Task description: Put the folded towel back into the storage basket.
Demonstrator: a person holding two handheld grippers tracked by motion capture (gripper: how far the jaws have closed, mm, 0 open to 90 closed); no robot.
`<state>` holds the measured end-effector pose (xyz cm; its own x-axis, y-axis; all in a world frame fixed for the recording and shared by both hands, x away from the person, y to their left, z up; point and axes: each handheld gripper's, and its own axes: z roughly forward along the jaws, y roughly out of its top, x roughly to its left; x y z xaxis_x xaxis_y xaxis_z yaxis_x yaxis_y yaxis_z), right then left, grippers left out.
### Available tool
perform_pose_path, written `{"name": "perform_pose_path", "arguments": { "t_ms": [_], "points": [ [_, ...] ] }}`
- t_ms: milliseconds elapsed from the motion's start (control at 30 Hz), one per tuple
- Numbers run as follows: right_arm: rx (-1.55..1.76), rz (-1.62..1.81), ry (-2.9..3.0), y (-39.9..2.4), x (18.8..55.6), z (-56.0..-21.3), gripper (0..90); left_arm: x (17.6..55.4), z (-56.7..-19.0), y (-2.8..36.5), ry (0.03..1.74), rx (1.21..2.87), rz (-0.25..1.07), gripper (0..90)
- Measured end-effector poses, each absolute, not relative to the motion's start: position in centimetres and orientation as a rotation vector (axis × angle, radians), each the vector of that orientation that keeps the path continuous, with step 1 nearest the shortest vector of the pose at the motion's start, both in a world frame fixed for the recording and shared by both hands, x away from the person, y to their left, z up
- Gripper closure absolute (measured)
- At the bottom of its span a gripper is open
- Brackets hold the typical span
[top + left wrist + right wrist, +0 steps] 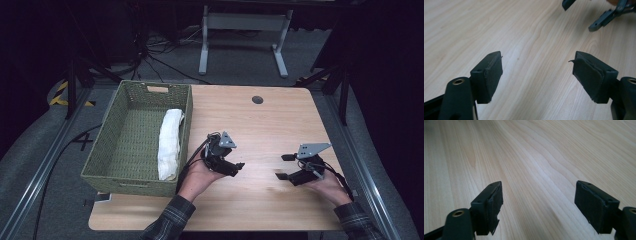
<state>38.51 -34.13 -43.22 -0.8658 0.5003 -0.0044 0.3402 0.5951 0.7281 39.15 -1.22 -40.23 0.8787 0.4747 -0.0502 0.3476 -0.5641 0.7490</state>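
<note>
1. Left gripper [239, 167] sits low over the table [260, 125], near its middle front, held in the person's left hand [200, 175]; its jaws stand wide apart with nothing between them.
2. From the left gripper view, its two black pads [492, 75] frame bare wood, and the right gripper [599, 15] shows at the top right corner, farther off.
3. Right gripper [284, 166] is near the table's right front, held in the right hand [330, 185]; its jaws are also spread wide and hold nothing.
4. From the right gripper view, only wood grain lies between and beyond its pads [491, 205].
5. Both grippers point inward, toward each other, with a stretch of bare table between them; they are well apart.
6. Each gripper carries a grey plate on top, and a cable trails from it back along the forearm.
7. Basket [107, 160], woven and green, stands at the table's left edge, just beside the left hand.
8. Towel [169, 142], white and rolled, lies inside the basket along its right wall, reaching from about the middle to the near end.
9. Neither gripper touches the basket or the towel.
10. A dark round hole [257, 99] sits near the table's far edge.
11. Plaid sleeves [170, 220] enter from the bottom of the high view.
</note>
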Motion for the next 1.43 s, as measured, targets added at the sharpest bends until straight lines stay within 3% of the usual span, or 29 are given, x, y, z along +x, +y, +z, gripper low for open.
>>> {"name": "perform_pose_path", "arguments": {
  "t_ms": [667, 1433],
  "points": [
    [0.87, 0.993, 2.487, -38.0, 35.7, -46.3, 15.5, 37.7, -46.6, -2.1, 0.61, 2.303, 0.181, 14.8],
    [0.915, 1.049, 2.47, -38.5, 35.6, -46.7, 12.7, 37.9, -47.5, -1.8, 0.552, 2.339, 0.212, 1.9]
  ]
}}
